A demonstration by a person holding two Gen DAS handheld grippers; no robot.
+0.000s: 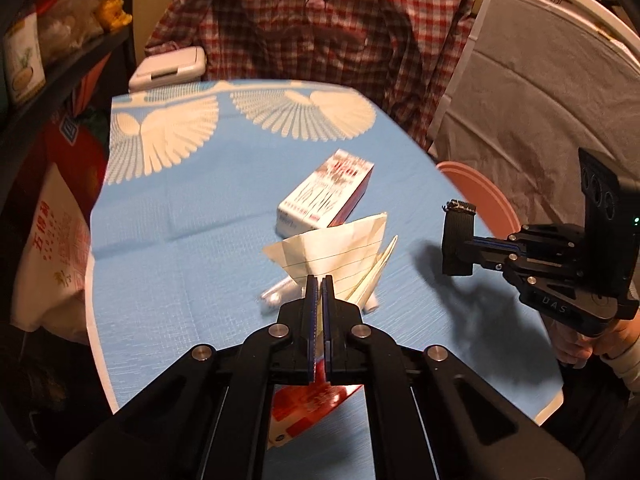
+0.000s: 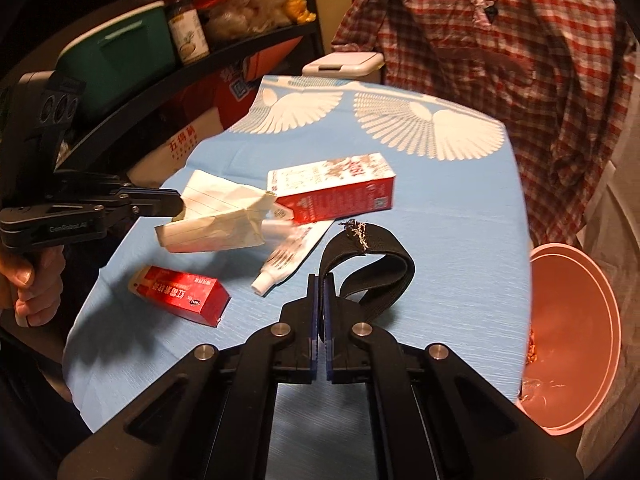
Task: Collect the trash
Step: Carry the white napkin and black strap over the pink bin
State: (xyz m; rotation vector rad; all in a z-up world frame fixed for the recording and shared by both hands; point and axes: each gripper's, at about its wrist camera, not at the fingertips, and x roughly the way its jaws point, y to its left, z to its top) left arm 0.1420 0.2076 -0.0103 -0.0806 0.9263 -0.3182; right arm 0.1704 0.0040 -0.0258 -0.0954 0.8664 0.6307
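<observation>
A: Trash in both grips right now! Left gripper (image 1: pixel 319 280), bottom centre of the left wrist view, has its jaws pinched tight on a crumpled sheet of lined paper (image 1: pixel 340 252), which is lifted off the cloth.

B: And the right gripper (image 2: pixel 320 280), low centre of the right wrist view, is clamped on a black elastic strap (image 2: pixel 380 276) that curls up and over to the right of the fingers.

A: Same strap dangles at the right edge of the left wrist view, frayed end on top. Moving outward: just behind the paper there, a red-and-white carton (image 1: pixel 328 196) lies on its side, mid-frame.

B: From the right wrist view I also get a white tube (image 2: pixel 286 262) lying beneath the paper and the carton, cap toward us, and a red box (image 2: pixel 180 294) lower left, well apart from the strap.

A: All on the blue tablecloth (image 1: pixel 180 220) with white fan prints along the top.

B: Pink bin (image 2: pixel 576 360) sits at the right edge of the frame, just off the table's side, some scraps inside it.

A: Beyond that, upper frame, a red plaid shirt (image 1: pixel 332 20) hangs; dark shelves (image 2: pixel 160 76) fill the upper left.
</observation>
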